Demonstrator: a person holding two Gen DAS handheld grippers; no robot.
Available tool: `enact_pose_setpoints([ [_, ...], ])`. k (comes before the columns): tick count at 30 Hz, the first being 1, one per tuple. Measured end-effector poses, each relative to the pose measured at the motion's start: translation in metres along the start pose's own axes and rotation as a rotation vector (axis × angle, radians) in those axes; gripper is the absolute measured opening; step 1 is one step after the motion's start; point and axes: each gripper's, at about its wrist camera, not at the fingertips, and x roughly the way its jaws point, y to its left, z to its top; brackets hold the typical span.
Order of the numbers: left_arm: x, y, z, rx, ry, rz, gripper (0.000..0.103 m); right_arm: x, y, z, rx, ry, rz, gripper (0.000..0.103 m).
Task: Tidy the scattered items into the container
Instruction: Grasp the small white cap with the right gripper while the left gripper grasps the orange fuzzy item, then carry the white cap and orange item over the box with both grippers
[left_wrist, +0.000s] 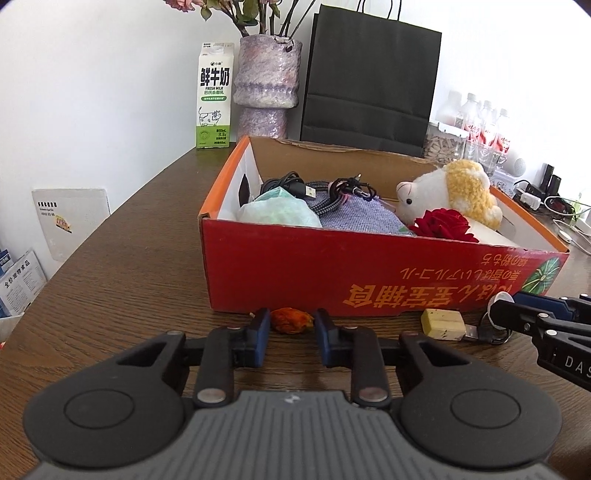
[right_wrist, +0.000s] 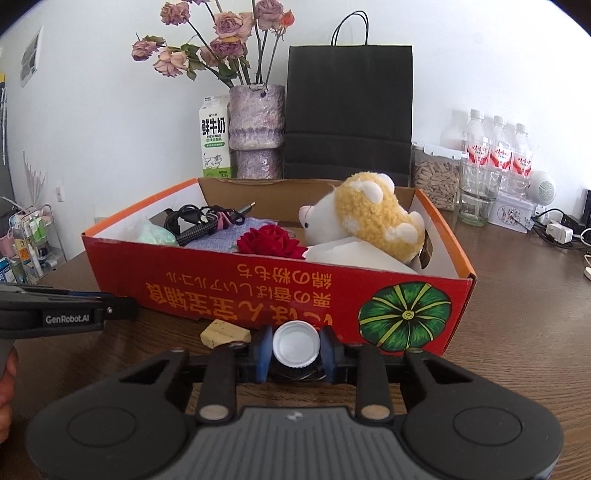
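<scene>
Two small pieces are in your claws: the right claw (right_wrist: 295, 350) grips the rigid, light white bottle cap (right_wrist: 295, 344) by its rim; the left claw (left_wrist: 291, 326) pinches a soft, crushable orange scrap (left_wrist: 292, 320) on the desk (left_wrist: 129, 266) before the red box (left_wrist: 332, 280).

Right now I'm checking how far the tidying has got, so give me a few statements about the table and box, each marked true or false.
1. The right gripper is closed on a white bottle cap. True.
2. The plush toy lies on the table outside the box. False: it sits inside the red box.
3. The left gripper has its fingers either side of a small orange dried thing on the table. True.
4. The yellowish block is already in the box. False: it lies on the table in front of the box.
5. The milk carton stands inside the box. False: it stands behind it, beside the vase.
</scene>
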Motion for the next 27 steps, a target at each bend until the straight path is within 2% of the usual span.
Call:
enact_pose_setpoints([
  [6,-0.009,-0.002,-0.003,0.007,-0.041,-0.005,0.010,-0.007,0.000,-0.001,-0.004,-0.036,-0.001,0.027],
  [11,-0.011,-0.001,-0.004,-0.008,-0.032,-0.004,0.011,-0.012,0.001,-0.002,-0.007,-0.057,-0.003,0.027],
  [12,-0.011,-0.001,-0.004,-0.012,-0.029,0.007,0.016,-0.012,0.001,-0.002,-0.006,-0.056,-0.004,0.027],
  [15,-0.013,0.000,-0.005,-0.021,-0.028,0.030,0.051,-0.013,0.000,-0.002,0.000,-0.058,-0.002,0.027],
  [21,-0.001,0.001,0.000,-0.033,0.017,0.060,0.055,-0.013,0.001,-0.003,-0.003,-0.055,-0.001,0.027],
  [23,0.002,0.002,0.001,-0.037,0.019,0.063,0.053,-0.013,0.001,-0.003,-0.004,-0.056,0.000,0.027],
  [24,0.002,0.002,0.000,-0.039,0.017,0.063,0.037,-0.013,0.001,-0.003,-0.004,-0.056,0.000,0.027],
  [25,0.001,0.004,-0.001,-0.048,0.014,0.046,0.027,-0.013,0.001,-0.003,-0.004,-0.056,0.000,0.027],
  [27,-0.002,0.009,-0.003,-0.075,0.010,0.017,0.026,-0.013,0.001,-0.003,-0.004,-0.055,0.003,0.027],
])
